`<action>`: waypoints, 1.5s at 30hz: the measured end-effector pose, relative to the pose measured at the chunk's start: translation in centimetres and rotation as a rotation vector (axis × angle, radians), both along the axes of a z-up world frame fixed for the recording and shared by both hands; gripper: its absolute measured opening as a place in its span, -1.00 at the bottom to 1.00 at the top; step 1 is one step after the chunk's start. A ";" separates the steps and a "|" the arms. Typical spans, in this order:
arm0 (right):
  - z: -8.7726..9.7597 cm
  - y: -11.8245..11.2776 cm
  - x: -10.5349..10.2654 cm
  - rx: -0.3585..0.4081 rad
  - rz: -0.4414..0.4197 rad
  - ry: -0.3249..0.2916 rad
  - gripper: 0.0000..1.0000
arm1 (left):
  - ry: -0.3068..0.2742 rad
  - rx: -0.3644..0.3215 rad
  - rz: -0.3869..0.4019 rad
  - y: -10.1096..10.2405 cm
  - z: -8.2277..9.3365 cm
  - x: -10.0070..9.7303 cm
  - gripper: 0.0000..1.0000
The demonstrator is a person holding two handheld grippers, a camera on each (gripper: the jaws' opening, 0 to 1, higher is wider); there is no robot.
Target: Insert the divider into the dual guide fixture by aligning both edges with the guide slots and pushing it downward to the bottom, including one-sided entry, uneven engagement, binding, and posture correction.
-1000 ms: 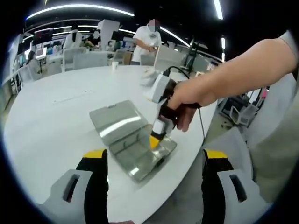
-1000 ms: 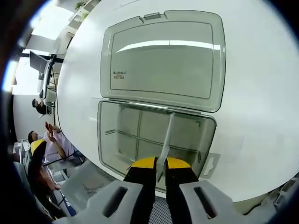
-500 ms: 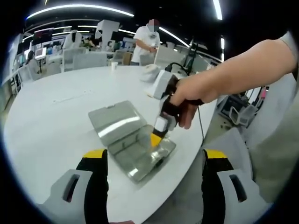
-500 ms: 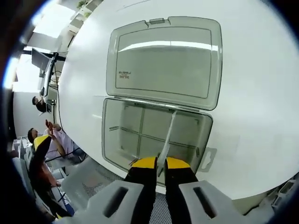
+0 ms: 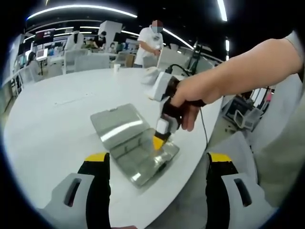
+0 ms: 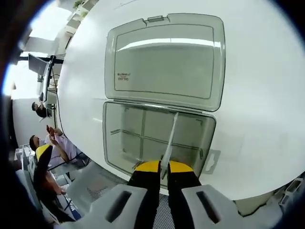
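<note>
Over the open box [image 6: 159, 138], right gripper [image 6: 159, 167] jaws pinch the divider [image 6: 170, 138] (left gripper [image 5: 157, 160] jaws spread wide).

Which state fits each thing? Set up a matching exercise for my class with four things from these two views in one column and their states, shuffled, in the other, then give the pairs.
Things
1. lid
2. divider
3. left gripper
4. right gripper

States
A. jaws wide apart, holding nothing
B. laid open flat on the table
C. shut on the divider
D. thin strip standing in the box, held at its near end

Pairs: 1-B, 2-D, 3-A, 4-C
</note>
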State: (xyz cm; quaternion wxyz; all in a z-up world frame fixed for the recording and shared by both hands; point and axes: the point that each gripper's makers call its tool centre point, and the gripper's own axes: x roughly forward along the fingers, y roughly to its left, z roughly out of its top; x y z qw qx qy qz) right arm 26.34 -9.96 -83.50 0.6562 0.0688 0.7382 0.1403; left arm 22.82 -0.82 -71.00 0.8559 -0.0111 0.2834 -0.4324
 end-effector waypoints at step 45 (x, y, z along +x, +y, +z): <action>1.2 0.4 -0.4 -0.019 0.061 0.008 -1.00 | -0.002 -0.008 -0.001 -0.2 0.1 -0.1 0.61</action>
